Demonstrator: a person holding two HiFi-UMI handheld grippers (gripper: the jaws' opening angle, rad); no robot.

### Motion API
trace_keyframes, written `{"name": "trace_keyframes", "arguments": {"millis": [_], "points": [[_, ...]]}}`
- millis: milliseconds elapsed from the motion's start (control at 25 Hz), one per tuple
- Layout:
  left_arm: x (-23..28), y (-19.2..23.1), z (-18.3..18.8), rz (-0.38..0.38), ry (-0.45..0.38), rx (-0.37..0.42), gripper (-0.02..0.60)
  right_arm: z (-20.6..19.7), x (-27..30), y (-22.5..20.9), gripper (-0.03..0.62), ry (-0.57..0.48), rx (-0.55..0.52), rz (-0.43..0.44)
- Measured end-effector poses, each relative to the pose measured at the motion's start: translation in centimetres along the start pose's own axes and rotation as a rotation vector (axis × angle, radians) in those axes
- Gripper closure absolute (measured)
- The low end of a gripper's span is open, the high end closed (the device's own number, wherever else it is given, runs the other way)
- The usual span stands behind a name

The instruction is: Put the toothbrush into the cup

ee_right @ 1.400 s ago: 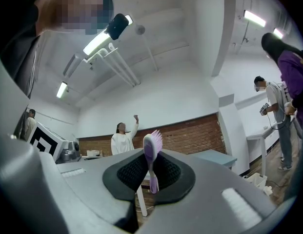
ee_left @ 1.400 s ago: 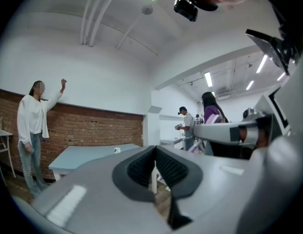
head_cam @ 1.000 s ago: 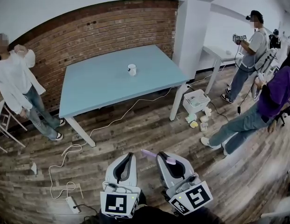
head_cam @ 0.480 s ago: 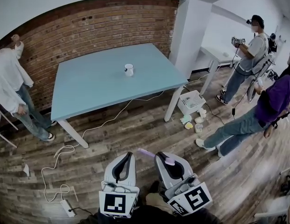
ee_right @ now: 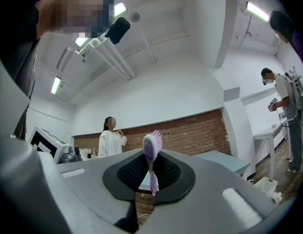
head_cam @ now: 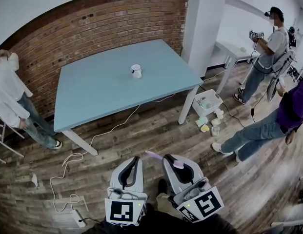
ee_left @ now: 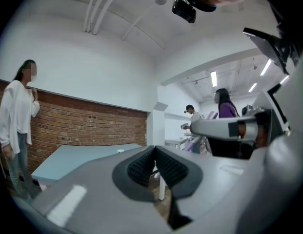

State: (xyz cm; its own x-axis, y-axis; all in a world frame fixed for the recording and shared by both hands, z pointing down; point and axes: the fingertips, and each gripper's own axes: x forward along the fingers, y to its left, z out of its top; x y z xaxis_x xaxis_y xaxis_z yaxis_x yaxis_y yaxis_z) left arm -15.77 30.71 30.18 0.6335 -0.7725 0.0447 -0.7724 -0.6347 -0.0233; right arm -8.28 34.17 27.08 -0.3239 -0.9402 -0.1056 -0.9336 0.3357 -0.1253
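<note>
The right gripper (head_cam: pixel 176 165) pinched a purple toothbrush (ee_right: pixel 151 156) with its bristles up. The pads hid the lower handle in the right gripper view, and in the head view one purple end poked out beside the jaws. The left gripper (head_cam: pixel 133 167) had its jaws pressed together on nothing. The white cup (head_cam: pixel 136 71) stood well apart on the blue table (head_cam: pixel 92 96), its inside out of sight. A marker cube (head_cam: pixel 125 212) showed black-and-white squares.

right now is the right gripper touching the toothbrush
Touching. In the right gripper view, the right gripper is clamped on the purple toothbrush: its pads press the handle from both sides, and the bristled head stands above them.
</note>
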Motion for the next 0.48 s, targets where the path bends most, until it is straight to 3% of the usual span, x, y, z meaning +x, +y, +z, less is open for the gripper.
{"name": "trace_keyframes", "arguments": {"millis": [480], "points": [[8.8, -0.1, -1.1, -0.008, 0.043, 0.013, 0.574, -1.1, 4.5, -7.8, 0.573, 0.021, 0.036, -0.001]]}}
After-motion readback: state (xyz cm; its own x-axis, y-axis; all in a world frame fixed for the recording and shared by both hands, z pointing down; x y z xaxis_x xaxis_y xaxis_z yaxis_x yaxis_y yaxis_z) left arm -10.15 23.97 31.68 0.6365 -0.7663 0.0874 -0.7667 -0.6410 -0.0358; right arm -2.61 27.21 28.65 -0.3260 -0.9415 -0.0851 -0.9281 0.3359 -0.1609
